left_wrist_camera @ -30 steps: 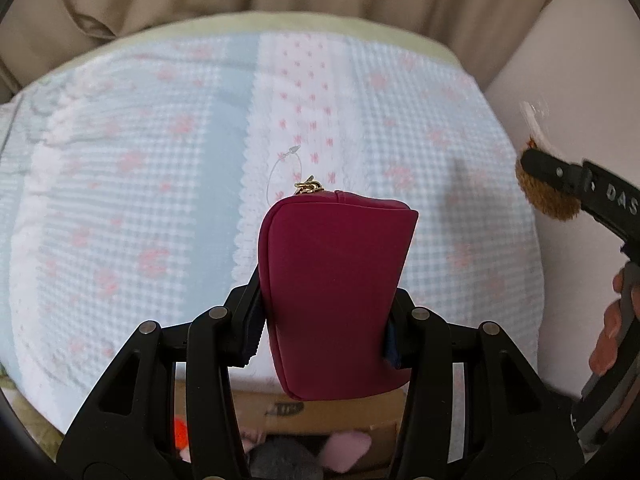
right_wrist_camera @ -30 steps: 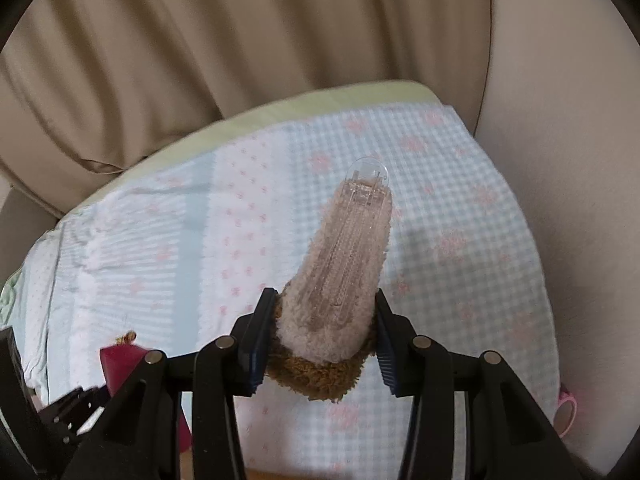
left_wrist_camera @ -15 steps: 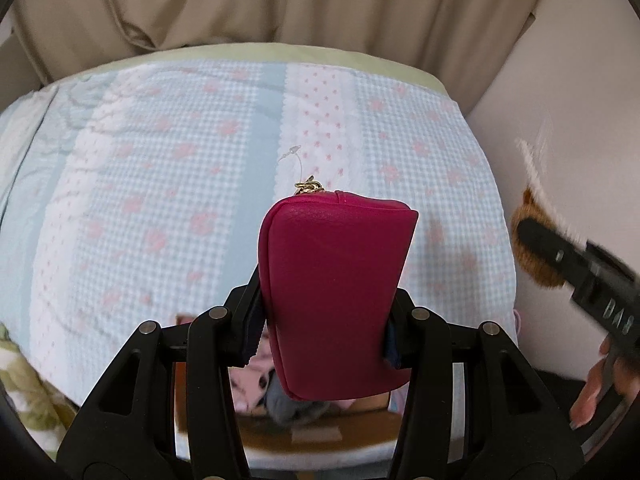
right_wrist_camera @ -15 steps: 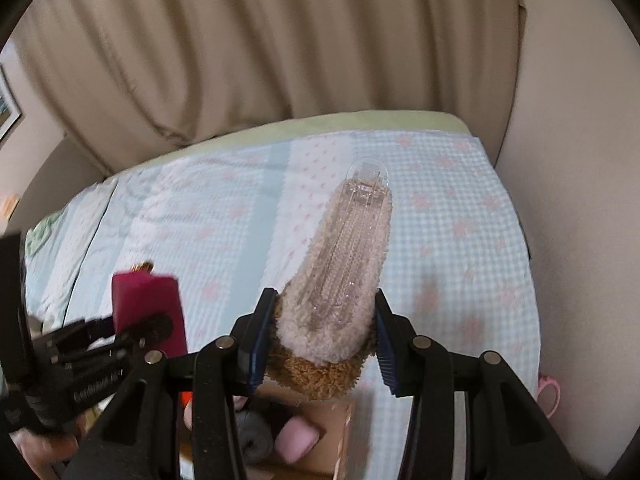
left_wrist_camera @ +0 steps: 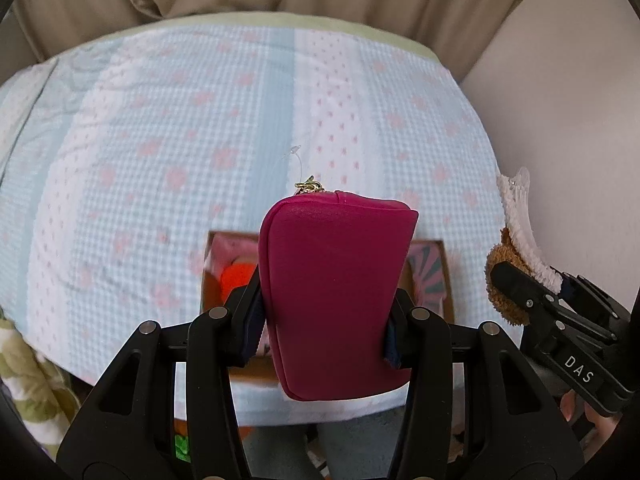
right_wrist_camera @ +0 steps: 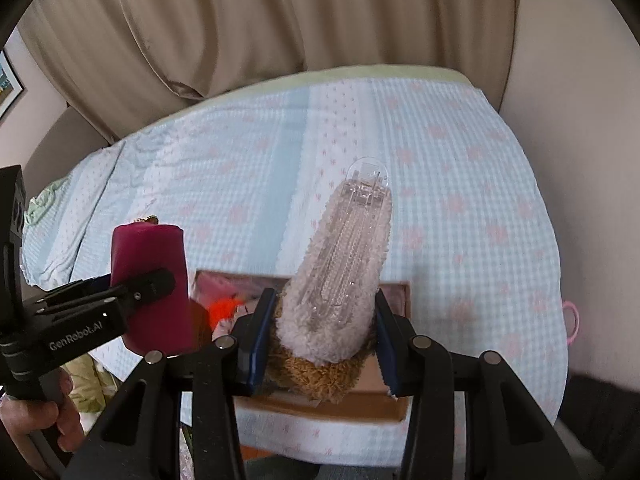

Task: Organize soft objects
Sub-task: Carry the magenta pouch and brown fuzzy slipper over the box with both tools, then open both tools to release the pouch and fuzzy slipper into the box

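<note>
Between the left jaws, a magenta pouch [left_wrist_camera: 336, 292] with gold zipper pull; between the right, a cream-and-brown fuzzy slipper [right_wrist_camera: 336, 304]; beyond, a pale-blue gingham bedspread [left_wrist_camera: 160, 152] with pink flowers.

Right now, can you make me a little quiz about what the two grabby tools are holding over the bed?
1. True or false: the left gripper holds a pink pouch.
2. What does the right gripper hold? A) a fluffy slipper B) a book C) a cup
3. Fill in: under both items, a cardboard ___ sits on the checked blanket.

Key: 1 true; 2 A; 3 box
</note>
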The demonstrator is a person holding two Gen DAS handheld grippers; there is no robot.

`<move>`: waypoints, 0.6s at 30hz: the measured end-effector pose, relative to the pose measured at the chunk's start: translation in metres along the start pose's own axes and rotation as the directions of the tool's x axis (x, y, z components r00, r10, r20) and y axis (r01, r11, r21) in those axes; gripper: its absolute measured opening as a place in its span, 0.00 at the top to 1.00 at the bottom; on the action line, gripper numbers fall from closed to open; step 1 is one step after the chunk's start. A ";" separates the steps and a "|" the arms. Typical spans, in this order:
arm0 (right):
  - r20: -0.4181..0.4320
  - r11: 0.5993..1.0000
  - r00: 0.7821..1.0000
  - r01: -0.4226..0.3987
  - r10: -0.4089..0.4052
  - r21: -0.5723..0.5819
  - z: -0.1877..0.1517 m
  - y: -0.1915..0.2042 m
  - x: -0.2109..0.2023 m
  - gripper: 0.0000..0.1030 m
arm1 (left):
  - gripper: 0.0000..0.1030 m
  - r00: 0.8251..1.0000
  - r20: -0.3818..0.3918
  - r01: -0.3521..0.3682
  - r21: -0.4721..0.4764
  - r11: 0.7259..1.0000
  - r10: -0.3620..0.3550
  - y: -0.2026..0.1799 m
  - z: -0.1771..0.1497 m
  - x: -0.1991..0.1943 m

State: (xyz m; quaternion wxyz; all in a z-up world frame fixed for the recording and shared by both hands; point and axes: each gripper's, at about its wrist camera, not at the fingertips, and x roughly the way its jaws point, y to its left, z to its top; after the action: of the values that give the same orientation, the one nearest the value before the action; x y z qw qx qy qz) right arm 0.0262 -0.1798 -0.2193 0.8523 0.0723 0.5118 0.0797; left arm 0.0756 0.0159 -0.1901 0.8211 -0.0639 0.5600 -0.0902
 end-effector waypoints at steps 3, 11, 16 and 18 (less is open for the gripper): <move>-0.024 1.000 1.000 0.009 -0.008 0.028 -0.017 0.003 0.010 0.60 | 0.58 1.000 -0.031 -0.001 0.017 1.000 0.002 0.009 -0.014 0.010; -0.100 0.997 0.995 0.020 -0.013 0.077 -0.044 0.001 0.054 0.60 | 0.58 0.994 -0.104 -0.018 0.029 0.999 0.021 0.036 -0.037 0.049; -0.158 0.993 0.987 0.036 -0.018 0.114 -0.058 -0.011 0.088 0.60 | 0.58 0.989 -0.147 -0.021 0.053 0.998 0.028 0.039 -0.041 0.086; -0.178 0.991 0.984 0.048 -0.025 0.125 -0.064 -0.018 0.100 0.60 | 0.58 0.986 -0.167 -0.010 0.066 0.998 0.021 0.036 -0.043 0.102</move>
State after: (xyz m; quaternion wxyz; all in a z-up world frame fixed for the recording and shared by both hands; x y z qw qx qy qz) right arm 0.0173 -0.1734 -0.3386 0.7987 0.1102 0.5904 0.0370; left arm 0.0748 0.0286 -0.3056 0.7734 -0.0251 0.6243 -0.1068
